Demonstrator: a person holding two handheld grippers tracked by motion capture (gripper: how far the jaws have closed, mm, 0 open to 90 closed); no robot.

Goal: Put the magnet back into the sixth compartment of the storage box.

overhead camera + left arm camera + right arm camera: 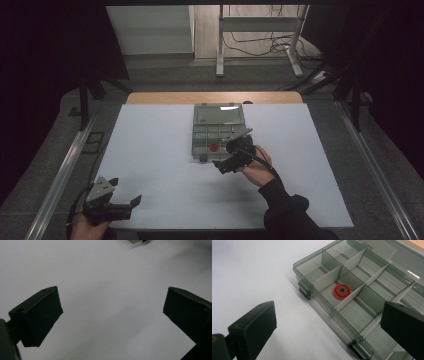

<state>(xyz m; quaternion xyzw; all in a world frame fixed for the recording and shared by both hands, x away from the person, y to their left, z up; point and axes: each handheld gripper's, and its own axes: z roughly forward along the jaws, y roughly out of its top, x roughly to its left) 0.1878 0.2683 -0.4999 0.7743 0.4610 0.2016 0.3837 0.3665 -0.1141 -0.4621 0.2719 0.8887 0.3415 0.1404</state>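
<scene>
Flat white table top point(165, 165) with a light wooden edge point(214, 97) along the far side, flanked by two metal rails point(65, 170) left and right. Beyond it, grey floor, a white metal frame point(257, 35) on two legs with black cables point(272, 45) tangled under it, dark curtains on both sides.

One translucent grey plastic organiser box point(218, 132) near the middle of the far half of the table, lid open and lying flat behind it. In the right gripper view, thin dividers splitting the box point(362, 290) into several compartments, two dark latches point(304, 290) on the near wall. One red ring with a grey metal centre point(342, 291) lying flat in a compartment of the front row, just behind the near wall; same red ring point(213, 148) seen from above.

Two black grippers. Left gripper point(125, 192) at the near left corner, low over bare table, well apart from the box; jaws spread wide, nothing between them point(112, 307). Right gripper point(235, 150) at the box's near right corner, held by a hand point(257, 167) in a dark sleeve point(287, 207); jaws also spread wide and empty point(328, 320), reaching over the box's front edge.
</scene>
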